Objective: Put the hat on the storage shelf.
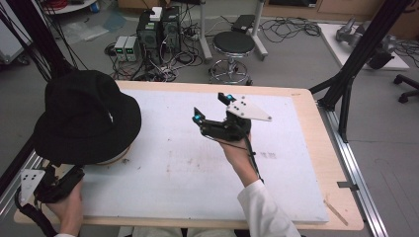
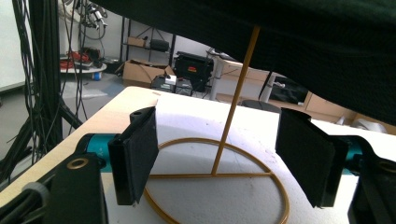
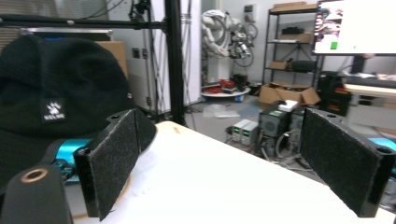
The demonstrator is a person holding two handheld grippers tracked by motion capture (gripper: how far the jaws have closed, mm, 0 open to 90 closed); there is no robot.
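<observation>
- I read the left gripper (image 2: pixel 224 163) as wide open, jaws well apart, nothing between the pads and nothing touched.
- It's low at the table's near left corner, held in the left hand (image 1: pixel 69 210), pointing under the hat brim.
- Straight ahead of its jaws: a thin yellow wire stand (image 2: pixel 217 186), ring base flat on the white board, one upright rod going up into the hat.
- The black hat (image 1: pixel 84 116) sits on top of that stand, at the left end of the board; its brim overhangs the gripper and blocks the upper part of the left gripper view.
- Right gripper (image 1: pixel 213 109) also wide open, empty, held up over the middle of the board, well apart from the hat.
- In the right gripper view the hat is off to the left, behind the left jaw.
- White board (image 1: pixel 197 163) covers most of the wooden table (image 1: pixel 321 148).
- Beyond the table: stool (image 1: pixel 233 47), computer boxes and cables on the floor.
</observation>
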